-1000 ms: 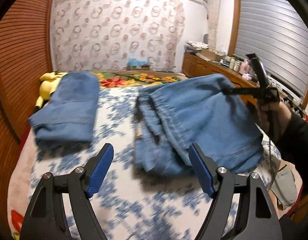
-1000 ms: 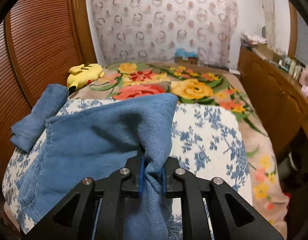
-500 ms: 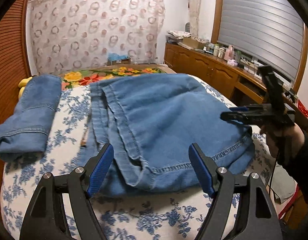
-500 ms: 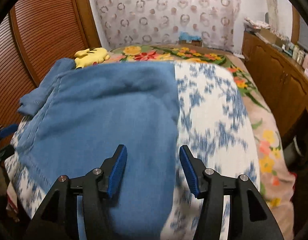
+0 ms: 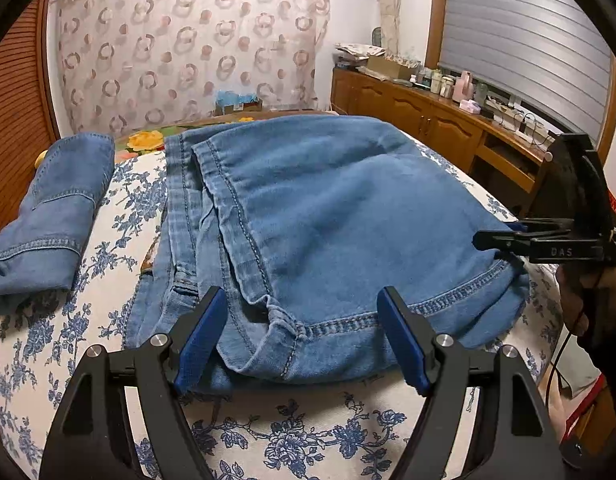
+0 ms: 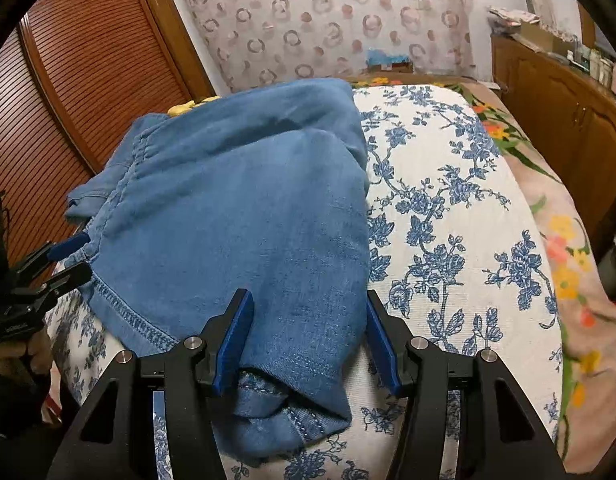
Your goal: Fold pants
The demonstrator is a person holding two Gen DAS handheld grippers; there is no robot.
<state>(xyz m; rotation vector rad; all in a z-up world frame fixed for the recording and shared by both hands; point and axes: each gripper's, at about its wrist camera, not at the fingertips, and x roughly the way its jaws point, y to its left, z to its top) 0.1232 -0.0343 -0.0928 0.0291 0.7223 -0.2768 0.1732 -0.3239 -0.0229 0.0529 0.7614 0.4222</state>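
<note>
Your left gripper (image 5: 301,336) is spread wide, holding nothing, its blue pads on either side of the hem of the pants (image 5: 328,220). Your right gripper (image 6: 303,336) is also wide open and empty over a folded corner. The denim pants lie folded on the floral bed (image 6: 448,208), layers uneven at nine o'clock. Farther, at ten o'clock, sits a second folded pair (image 5: 55,208).

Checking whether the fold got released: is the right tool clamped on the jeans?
No, the right tool stands open, its blue pads either side of the jeans lying on the bed.
</note>
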